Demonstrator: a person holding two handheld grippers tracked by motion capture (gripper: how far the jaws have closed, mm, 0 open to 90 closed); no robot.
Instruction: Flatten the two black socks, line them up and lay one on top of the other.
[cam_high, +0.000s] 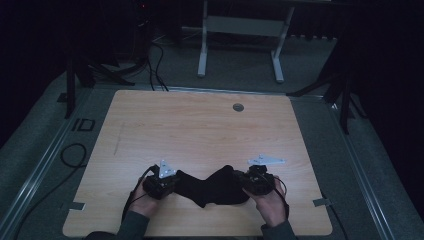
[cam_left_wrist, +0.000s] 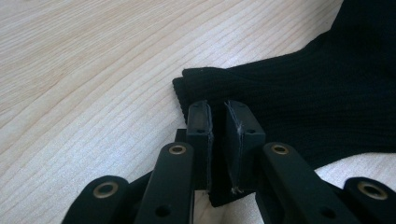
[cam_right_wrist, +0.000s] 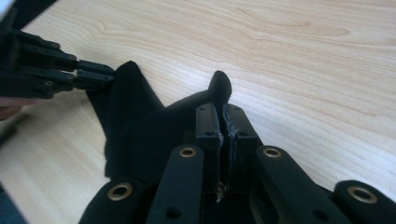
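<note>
A black ribbed sock (cam_high: 212, 188) lies stretched across the near part of the wooden table (cam_high: 200, 125). My left gripper (cam_high: 176, 180) is shut on its left end; in the left gripper view the pads (cam_left_wrist: 201, 122) pinch the folded cuff of the sock (cam_left_wrist: 303, 102). My right gripper (cam_high: 241, 178) is shut on the other end. In the right gripper view its pads (cam_right_wrist: 208, 122) clamp the sock (cam_right_wrist: 135, 126), and a small tip of fabric (cam_right_wrist: 219, 86) pokes up past them. The left gripper (cam_right_wrist: 109, 74) shows there at the upper left, holding the far corner.
A round cable hole (cam_high: 238, 107) sits near the table's far edge. Beyond the table stands a white desk frame (cam_high: 202, 50). Cables (cam_high: 72, 155) lie on the grey floor to the left. A hand holds each gripper near the front edge.
</note>
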